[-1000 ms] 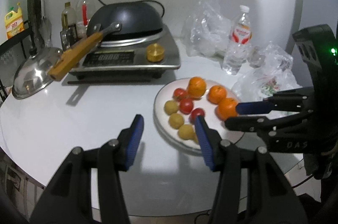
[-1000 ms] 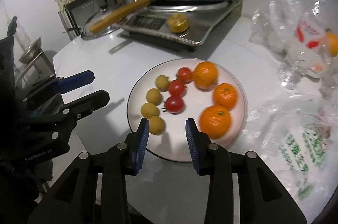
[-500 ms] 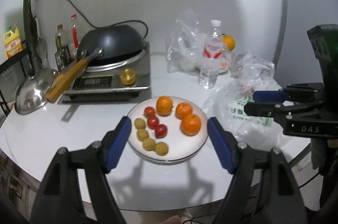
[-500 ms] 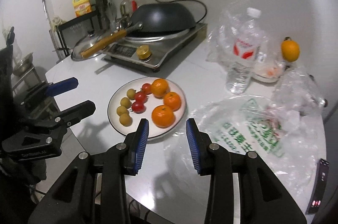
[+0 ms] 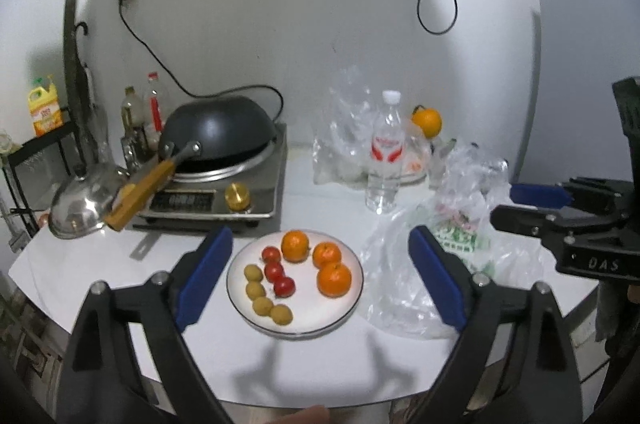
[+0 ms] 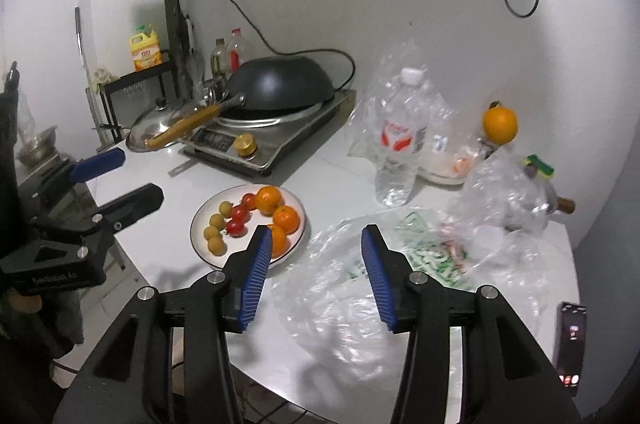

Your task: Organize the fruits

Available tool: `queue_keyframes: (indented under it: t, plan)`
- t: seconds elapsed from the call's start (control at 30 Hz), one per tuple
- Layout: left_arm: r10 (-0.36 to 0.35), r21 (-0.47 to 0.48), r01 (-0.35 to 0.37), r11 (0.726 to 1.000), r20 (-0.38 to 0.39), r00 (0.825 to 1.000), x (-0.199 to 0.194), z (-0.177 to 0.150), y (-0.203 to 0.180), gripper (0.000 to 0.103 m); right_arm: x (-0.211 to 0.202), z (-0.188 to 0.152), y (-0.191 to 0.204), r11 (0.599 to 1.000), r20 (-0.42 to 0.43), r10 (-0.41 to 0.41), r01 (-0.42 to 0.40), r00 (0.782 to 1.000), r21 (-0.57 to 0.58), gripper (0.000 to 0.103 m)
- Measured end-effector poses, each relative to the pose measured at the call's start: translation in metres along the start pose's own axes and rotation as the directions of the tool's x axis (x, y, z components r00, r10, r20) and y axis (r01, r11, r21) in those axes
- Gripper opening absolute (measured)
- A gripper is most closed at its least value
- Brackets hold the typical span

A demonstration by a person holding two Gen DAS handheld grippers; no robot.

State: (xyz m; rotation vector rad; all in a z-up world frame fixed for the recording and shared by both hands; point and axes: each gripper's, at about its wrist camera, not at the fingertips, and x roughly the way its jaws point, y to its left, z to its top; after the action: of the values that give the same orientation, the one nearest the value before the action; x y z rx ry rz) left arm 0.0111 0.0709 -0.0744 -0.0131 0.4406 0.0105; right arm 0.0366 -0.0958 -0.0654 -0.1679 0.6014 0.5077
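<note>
White and round, the worktop [image 5: 100, 264] carries a plate [image 5: 348, 300] near its front edge, with three oranges [image 5: 334, 279], three small tomatoes [image 5: 274, 270] and four yellow-green fruits [image 5: 263, 304] sorted into rows on it. Your left gripper [image 5: 320, 274] hangs above the plate with its jaws opening wide and nothing between them. Your right gripper [image 6: 316, 274] sits over the crumpled plastic bag [image 6: 340, 284] just right of the plate; its jaws are opening too, and they hold nothing. Behind the plate stands an induction cooker [image 5: 216, 200] with an upturned wok [image 5: 218, 128] on it, a steel lid [image 5: 80, 200] to its left. A water bottle [image 5: 386, 152] stands farther right, with one more orange [image 6: 500, 124] perched beyond it.
</note>
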Motion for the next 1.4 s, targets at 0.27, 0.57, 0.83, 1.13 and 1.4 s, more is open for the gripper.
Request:
queue_keyframes:
  t: [0.27, 0.57, 0.83, 1.13, 1.4]
  plan:
    - [0.033, 0.001, -0.033, 0.999, 0.094, 0.995, -0.027, 0.024, -0.017, 0.092, -0.037, 0.011, -0.014, 0.999, 0.096, -0.041, 0.041, 0.995, -0.001, 0.056]
    - [0.019, 0.044, -0.028, 0.999, 0.174, 0.984, -0.047, 0.047, -0.043, 0.1, -0.066, 0.027, -0.025, 0.996, 0.182, -0.084, 0.086, 0.98, -0.003, 0.062]
    - [-0.01, 0.059, -0.003, 0.998, 0.219, 0.976, -0.056, 0.063, -0.057, 0.1, -0.086, 0.036, -0.031, 0.992, 0.241, -0.123, 0.128, 0.963, -0.008, 0.063]
    - [-0.014, 0.09, -0.009, 0.996, 0.251, 0.968, -0.061, 0.073, -0.069, 0.1, -0.099, 0.042, -0.042, 0.989, 0.28, -0.141, 0.145, 0.95, 0.006, 0.064]
    - [-0.018, 0.096, -0.007, 0.995, 0.26, 0.965, -0.065, 0.077, -0.072, 0.1, -0.103, 0.042, -0.044, 0.991, 0.293, -0.127, 0.132, 0.948, 0.004, 0.064]
